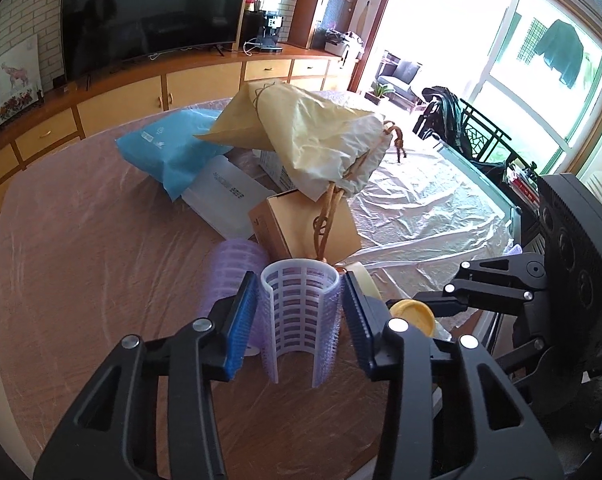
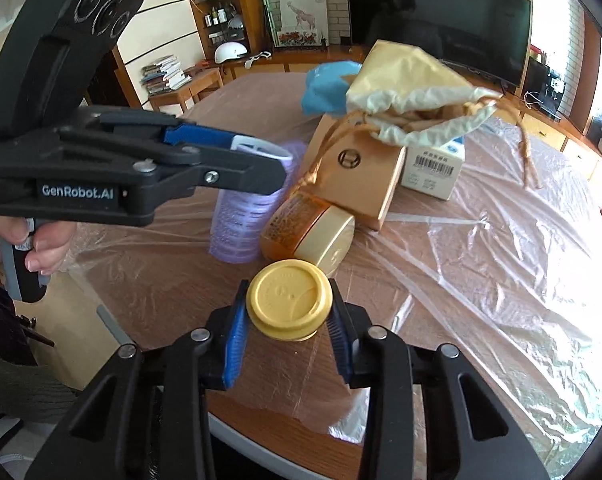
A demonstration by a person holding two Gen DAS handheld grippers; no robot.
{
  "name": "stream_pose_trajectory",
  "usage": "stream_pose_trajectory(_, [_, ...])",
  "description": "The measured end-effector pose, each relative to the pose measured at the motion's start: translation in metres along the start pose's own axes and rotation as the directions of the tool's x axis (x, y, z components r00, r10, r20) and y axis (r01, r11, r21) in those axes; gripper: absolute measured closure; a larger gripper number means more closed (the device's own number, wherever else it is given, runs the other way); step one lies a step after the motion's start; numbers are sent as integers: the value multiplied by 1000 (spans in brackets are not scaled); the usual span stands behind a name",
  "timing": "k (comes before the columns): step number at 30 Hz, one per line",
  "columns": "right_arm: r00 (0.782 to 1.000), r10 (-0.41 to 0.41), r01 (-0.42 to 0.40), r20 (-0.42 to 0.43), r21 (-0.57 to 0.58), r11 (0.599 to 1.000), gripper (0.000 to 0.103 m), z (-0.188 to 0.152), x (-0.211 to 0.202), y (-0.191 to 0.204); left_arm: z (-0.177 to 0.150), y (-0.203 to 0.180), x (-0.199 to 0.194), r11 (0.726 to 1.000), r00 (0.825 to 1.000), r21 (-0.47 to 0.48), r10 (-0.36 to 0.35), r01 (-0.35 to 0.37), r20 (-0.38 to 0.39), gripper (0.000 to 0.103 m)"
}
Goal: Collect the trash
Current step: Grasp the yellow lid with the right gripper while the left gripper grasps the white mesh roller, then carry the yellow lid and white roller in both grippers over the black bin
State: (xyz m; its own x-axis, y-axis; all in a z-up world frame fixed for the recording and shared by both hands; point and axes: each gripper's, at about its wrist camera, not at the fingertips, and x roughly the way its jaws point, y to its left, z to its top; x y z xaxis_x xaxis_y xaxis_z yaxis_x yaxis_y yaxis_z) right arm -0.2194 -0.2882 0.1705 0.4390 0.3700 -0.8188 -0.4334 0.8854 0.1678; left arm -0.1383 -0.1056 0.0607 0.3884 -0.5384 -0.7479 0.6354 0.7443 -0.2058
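The pick-up step seems in hand: the left gripper [image 1: 301, 320] has its fingers closed around a white hair roller [image 1: 299, 316] at lower centre, and the right gripper [image 2: 287, 330] clamps a yellow lid [image 2: 289, 304], both above the surface [image 2: 441, 280]. Next they need a bin, which is not visible; whether the lid has a cup under it is hidden.

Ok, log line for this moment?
left gripper: shut on hair roller | right gripper: shut on yellow lid | second roller: on table

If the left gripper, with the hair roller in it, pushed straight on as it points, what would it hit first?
Probably the tan cardboard box right behind the white hair roller held by the left gripper; depth is uncertain.
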Motion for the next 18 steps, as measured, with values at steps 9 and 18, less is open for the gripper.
stream_pose_trajectory(9, [998,10,-15,65,70,997,67,8,-30,-11,-1,6,-36,997,996,-77,-16,23,91,59])
stream_pose_trajectory(18, [995,8,-17,100,88,996,67,12,-47,-8,-15,0,-56,996,993,-94,9,1,115,59])
